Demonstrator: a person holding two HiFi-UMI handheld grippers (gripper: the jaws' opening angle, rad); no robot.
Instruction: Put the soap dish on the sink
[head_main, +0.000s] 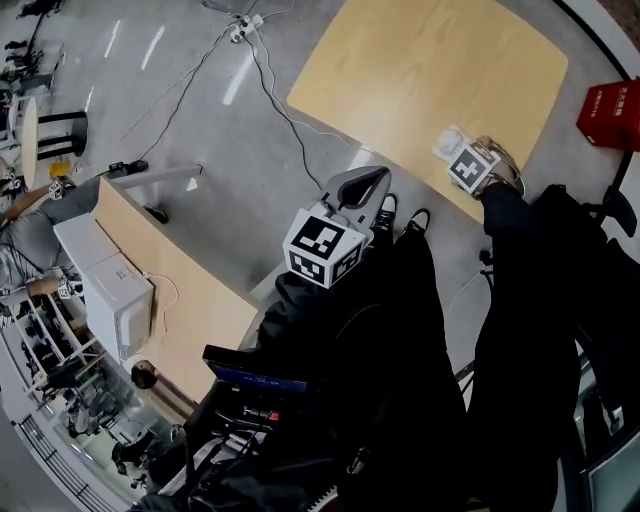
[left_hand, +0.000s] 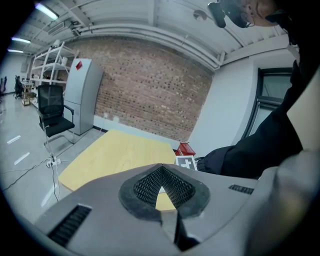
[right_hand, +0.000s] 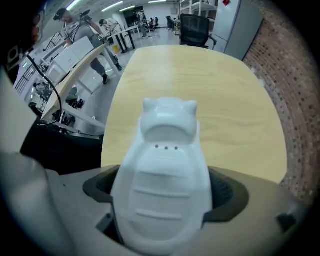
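The soap dish (right_hand: 162, 175) is white and animal-shaped, with two small ears, raised ribs and three tiny holes. My right gripper (right_hand: 165, 202) is shut on it and holds it above the near edge of a pale wooden table (right_hand: 200, 85). In the head view the soap dish (head_main: 450, 143) pokes out past the right gripper (head_main: 462, 155) at that table's edge (head_main: 430, 80). My left gripper (head_main: 365, 185) hangs over the grey floor to the left of the table; in its own view the left gripper (left_hand: 161, 186) is shut with nothing in it. No sink shows in any view.
A red box (head_main: 610, 112) stands by the table's right side. Cables (head_main: 270, 90) trail across the floor to the table's left. A long counter (head_main: 170, 290) with a white appliance (head_main: 120, 300) runs at the left. A black office chair (left_hand: 52, 112) and a grey cabinet (left_hand: 82, 95) stand beyond the table.
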